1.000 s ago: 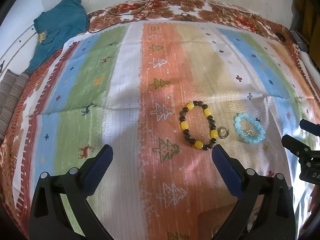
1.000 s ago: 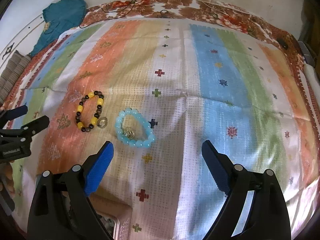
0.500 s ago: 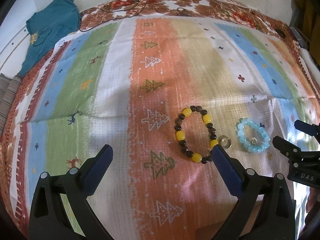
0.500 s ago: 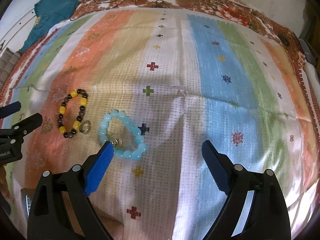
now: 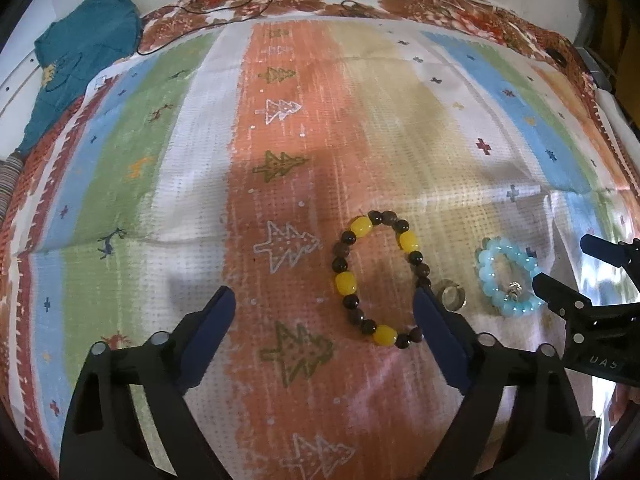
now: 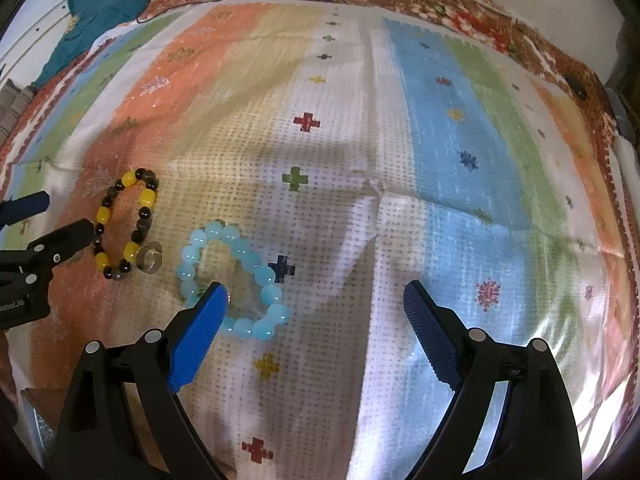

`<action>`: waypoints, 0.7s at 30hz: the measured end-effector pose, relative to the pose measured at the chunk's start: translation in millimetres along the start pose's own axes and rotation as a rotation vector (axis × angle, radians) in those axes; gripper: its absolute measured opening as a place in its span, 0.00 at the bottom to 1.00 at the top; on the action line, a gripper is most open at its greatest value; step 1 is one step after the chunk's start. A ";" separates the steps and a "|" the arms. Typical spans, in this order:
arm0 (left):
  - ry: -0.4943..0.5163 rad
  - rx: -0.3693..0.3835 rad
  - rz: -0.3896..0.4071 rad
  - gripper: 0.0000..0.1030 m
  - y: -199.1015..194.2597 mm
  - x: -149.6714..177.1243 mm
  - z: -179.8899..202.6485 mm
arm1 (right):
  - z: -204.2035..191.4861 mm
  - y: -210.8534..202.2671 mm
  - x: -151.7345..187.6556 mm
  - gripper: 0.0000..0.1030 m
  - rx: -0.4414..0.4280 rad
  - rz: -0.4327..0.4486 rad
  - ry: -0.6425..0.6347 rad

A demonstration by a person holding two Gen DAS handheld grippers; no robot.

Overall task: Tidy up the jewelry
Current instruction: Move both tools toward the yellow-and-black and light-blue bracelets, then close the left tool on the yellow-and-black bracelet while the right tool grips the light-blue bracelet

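From my left wrist camera, my left claw [image 5: 324,316] is spread wide and grips nothing, low over the striped cloth [image 5: 168,168]. The yellow-and-brown bead bracelet [image 5: 378,278] lies flat on the orange stripe, between my two fingers but nearer the right one, whose tip covers the bracelet's lower right edge. Just beside that tip sits a small silver ring [image 5: 452,298], close against the bracelet. Further right lies the pale blue bead bracelet [image 5: 506,278] with a small metal charm inside its loop. My right claw [image 5: 560,264] comes in from the right edge, one fingertip over the blue bracelet's rim. A teal garment [image 5: 84,64] lies at the far left corner.

From my right wrist camera, my right claw [image 6: 312,312] is likewise wide apart and empty. Its left fingertip [image 6: 208,308] overlaps the lower left of the pale blue bead bracelet [image 6: 256,276], which rests on the cream stripe beside a dark cross motif. The silver ring [image 6: 151,258] and the yellow-and-brown bead bracelet [image 6: 126,224] lie to the left, touching or nearly so. My left claw [image 6: 48,220] shows at the left edge, right by the yellow bracelet.
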State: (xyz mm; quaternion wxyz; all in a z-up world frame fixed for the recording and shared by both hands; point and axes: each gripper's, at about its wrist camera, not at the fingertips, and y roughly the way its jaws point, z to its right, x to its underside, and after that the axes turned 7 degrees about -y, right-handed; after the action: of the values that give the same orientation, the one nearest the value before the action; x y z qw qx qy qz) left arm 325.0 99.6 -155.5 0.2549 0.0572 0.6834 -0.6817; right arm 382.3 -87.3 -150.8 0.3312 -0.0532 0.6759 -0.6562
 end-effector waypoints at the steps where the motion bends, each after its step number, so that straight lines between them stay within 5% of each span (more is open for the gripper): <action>1: 0.000 -0.003 -0.003 0.79 1.9 0.2 -0.1 | -0.5 1.6 -0.7 0.87 0.004 -0.001 -0.004; 12: 0.009 -0.029 -0.051 0.40 19.2 5.4 1.1 | -4.5 17.8 -1.6 0.84 0.021 -0.035 -0.022; 18: 0.012 -0.034 -0.058 0.09 19.5 7.5 3.0 | -5.3 14.6 -1.8 0.62 0.025 -0.032 -0.035; 21: 0.016 -0.029 -0.057 0.09 19.5 8.8 2.5 | -1.5 13.9 -0.7 0.45 0.014 -0.025 -0.032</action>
State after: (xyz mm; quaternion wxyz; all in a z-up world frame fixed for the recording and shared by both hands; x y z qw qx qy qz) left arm 326.3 96.1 -176.6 0.2308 0.0392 0.6965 -0.6783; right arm 387.1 -83.8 -163.4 0.3342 -0.0701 0.6652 -0.6640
